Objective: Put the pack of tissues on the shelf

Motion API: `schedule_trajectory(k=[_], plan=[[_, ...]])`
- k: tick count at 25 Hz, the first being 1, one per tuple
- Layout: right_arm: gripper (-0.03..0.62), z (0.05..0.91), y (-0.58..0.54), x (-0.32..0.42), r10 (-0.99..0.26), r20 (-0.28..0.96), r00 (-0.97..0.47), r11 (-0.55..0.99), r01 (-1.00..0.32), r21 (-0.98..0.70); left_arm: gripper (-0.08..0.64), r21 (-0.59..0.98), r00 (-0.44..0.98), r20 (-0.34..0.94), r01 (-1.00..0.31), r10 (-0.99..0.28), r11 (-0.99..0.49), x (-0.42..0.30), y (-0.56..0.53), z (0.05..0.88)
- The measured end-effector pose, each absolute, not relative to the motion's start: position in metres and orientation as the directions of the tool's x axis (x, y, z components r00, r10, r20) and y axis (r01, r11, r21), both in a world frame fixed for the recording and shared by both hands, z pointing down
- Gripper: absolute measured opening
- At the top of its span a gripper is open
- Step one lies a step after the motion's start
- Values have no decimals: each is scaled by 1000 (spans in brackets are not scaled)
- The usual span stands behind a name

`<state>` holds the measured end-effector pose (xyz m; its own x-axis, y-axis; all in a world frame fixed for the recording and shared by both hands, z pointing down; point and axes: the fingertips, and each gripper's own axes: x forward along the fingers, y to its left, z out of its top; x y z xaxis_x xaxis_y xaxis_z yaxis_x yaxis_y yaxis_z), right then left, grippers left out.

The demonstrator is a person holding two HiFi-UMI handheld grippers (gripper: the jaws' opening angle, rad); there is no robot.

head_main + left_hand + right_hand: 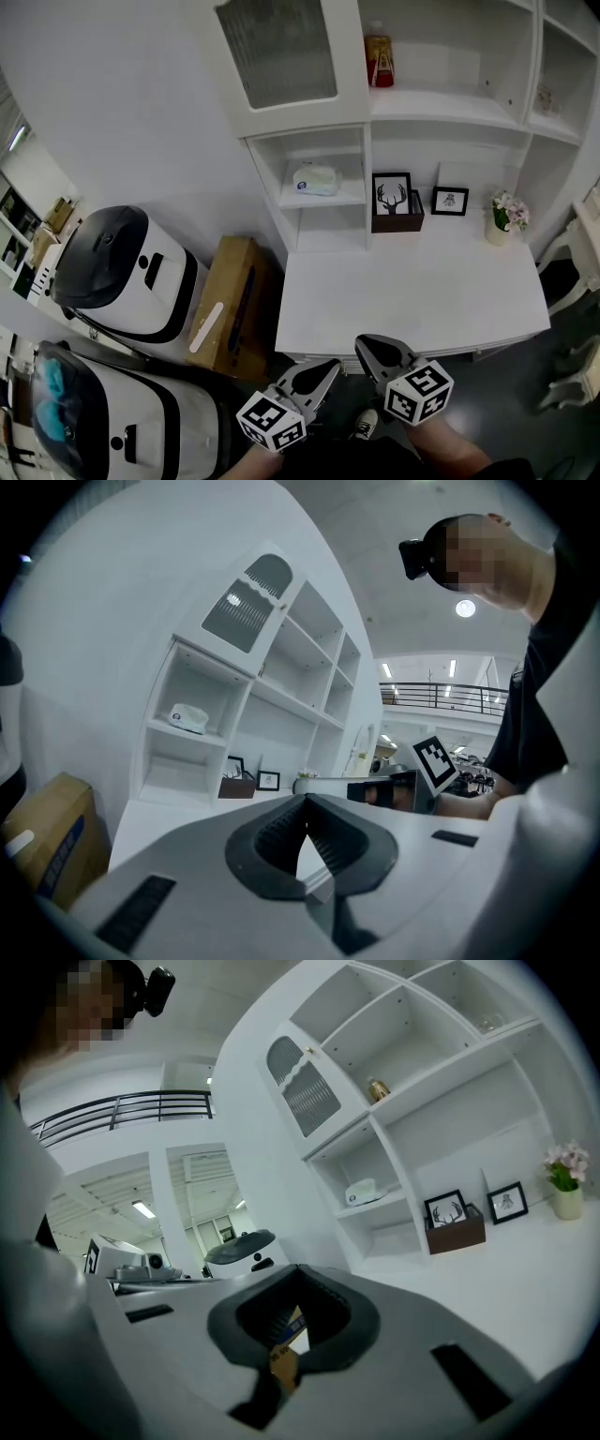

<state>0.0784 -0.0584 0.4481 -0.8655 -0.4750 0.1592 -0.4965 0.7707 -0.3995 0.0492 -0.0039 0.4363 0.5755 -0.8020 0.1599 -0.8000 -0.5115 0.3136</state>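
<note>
The pack of tissues [315,178], white with a small blue mark, lies on the middle shelf of the narrow white shelf unit [319,201]. It also shows in the left gripper view [187,717] and in the right gripper view [361,1192]. Both grippers hang low in front of the desk's near edge, far from the pack. My left gripper [332,365] is shut with nothing in it, jaws meeting at the tip [305,800]. My right gripper [362,343] is likewise shut and empty [298,1270].
The white desk [412,291] carries a deer picture on a brown box [394,202], a small frame [449,201] and a flower vase [502,220]. A bottle [379,56] stands on the upper shelf. A cardboard box [230,305] and two white machines [122,272] stand at left.
</note>
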Motion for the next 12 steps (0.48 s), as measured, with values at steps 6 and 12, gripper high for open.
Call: schedule_trajectory(k=[6, 12], plan=[[5, 452, -56, 74, -506, 161, -847, 748, -524, -407, 5, 316, 601, 162, -783, -783, -536, 44, 0, 439], [4, 445, -40, 63, -546, 165, -821, 729, -563, -390, 5, 323, 635, 137, -754, -760, -572, 29, 9, 434]])
